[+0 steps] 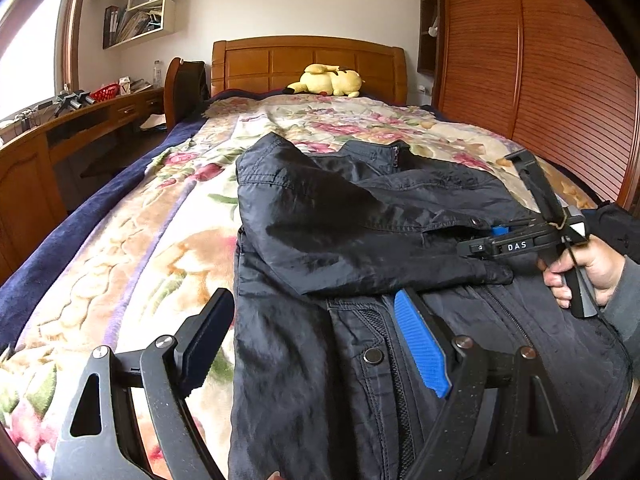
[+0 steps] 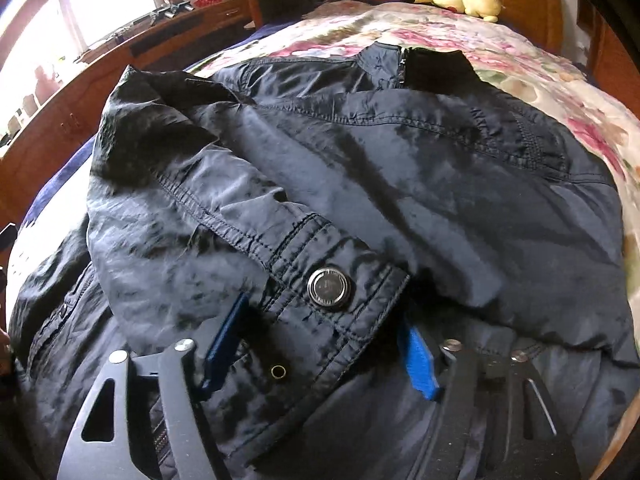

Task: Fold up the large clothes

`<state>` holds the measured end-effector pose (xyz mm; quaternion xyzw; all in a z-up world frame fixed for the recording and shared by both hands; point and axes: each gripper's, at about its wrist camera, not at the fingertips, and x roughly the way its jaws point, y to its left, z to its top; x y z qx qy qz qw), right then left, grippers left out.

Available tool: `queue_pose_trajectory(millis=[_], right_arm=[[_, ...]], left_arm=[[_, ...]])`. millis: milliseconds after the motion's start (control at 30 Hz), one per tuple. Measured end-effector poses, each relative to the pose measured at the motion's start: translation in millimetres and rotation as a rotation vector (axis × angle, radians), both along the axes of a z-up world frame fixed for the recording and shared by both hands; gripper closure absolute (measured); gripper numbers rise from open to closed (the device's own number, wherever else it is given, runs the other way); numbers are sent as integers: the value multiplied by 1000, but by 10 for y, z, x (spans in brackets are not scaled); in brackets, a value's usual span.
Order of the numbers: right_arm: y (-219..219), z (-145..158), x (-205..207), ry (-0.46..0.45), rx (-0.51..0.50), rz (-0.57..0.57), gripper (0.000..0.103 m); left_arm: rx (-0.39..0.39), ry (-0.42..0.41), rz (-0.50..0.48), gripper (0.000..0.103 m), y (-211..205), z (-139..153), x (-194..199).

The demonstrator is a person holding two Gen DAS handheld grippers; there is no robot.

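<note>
A dark navy jacket (image 1: 352, 216) lies front-up on the flowered blanket (image 1: 132, 248), collar toward the headboard, with one sleeve folded across its chest. My left gripper (image 1: 316, 320) hovers open over the jacket's near left edge. One of its fingers is above the blanket and its blue pad (image 1: 420, 344) is above the front zipper, with nothing held. My right gripper (image 2: 320, 316) straddles the folded sleeve's cuff (image 2: 340, 312) just below its metal snap button (image 2: 329, 289). The cuff lies flat between the half-spread pads and covers their tips. From the left wrist view, the right gripper (image 1: 472, 244) comes in from the right in a hand (image 1: 592, 268).
A yellow plush toy (image 1: 332, 80) lies by the wooden headboard (image 1: 308, 60). A wooden desk (image 1: 80, 120) and a chair (image 1: 184, 84) stand along the bed's left side. Slatted wardrobe doors (image 1: 540, 80) line its right side.
</note>
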<state>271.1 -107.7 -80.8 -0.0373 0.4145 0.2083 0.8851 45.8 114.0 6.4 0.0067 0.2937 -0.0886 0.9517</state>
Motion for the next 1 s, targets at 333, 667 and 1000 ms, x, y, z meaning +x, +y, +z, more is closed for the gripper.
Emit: queue_pose_trajectory(millis=[333, 667, 1000], right_arm=[[-173, 504, -496, -207, 20, 13, 90], [-786, 1134, -540, -322, -72, -146, 91], [-1184, 949, -281, -285, -279, -364, 92]], left_arm=[[-1, -1, 2, 20, 17, -23, -11], [0, 4, 4, 20, 13, -38, -5], [0, 8, 1, 20, 16, -33, 0]])
